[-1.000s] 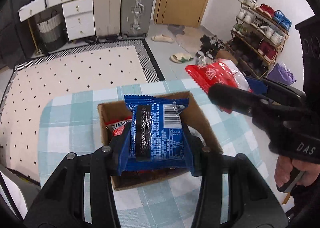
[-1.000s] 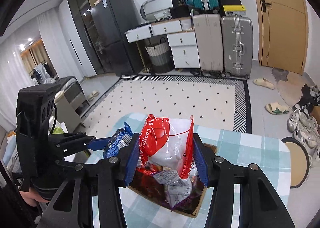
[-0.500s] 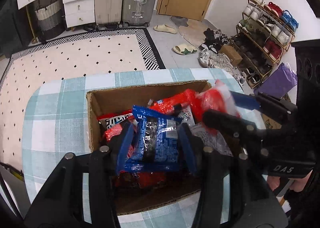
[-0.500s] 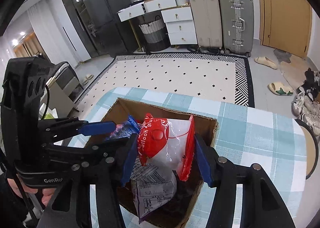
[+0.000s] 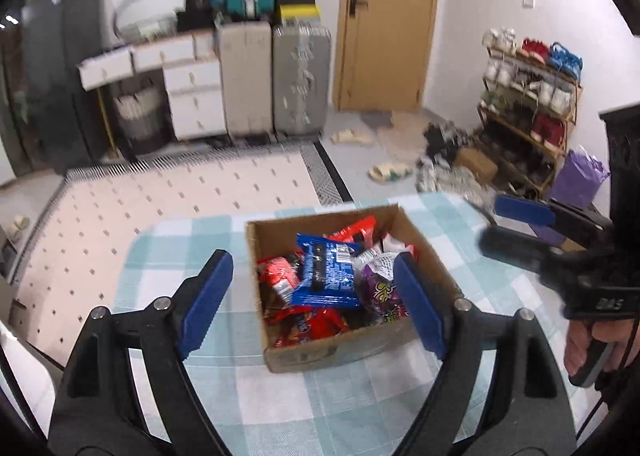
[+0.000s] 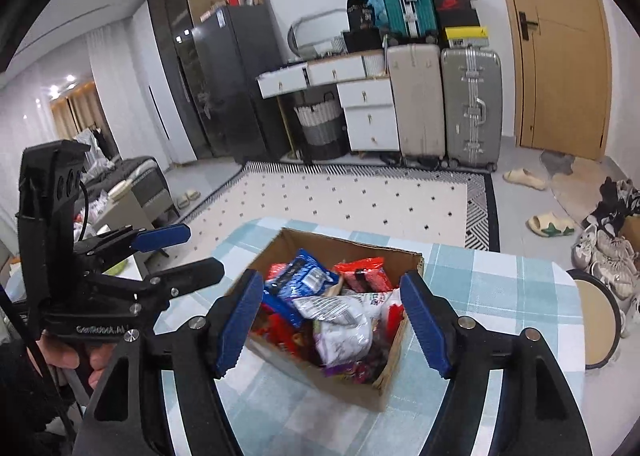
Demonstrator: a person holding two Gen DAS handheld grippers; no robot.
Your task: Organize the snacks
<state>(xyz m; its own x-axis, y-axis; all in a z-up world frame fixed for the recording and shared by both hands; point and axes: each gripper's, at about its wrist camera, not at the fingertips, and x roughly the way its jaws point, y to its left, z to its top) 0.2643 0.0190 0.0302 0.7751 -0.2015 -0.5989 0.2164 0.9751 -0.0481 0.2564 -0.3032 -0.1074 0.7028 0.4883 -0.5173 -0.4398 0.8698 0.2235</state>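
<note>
Both pairs of tongs hold nothing. The left gripper [image 5: 316,298] has its blue jaws opening, spread wider than the cardboard box [image 5: 316,354] seen between them, with nothing pinched. The right gripper [image 6: 334,322] is opening too, its jaws framing the same box and clear of its contents. The blue snack packet [image 5: 326,274] lies on top of the heap inside the box, the white-and-red bag [image 6: 340,320] beside it: both appear released there because the box is the collecting place. The box sits on the checked tablecloth [image 5: 180,240].
</note>
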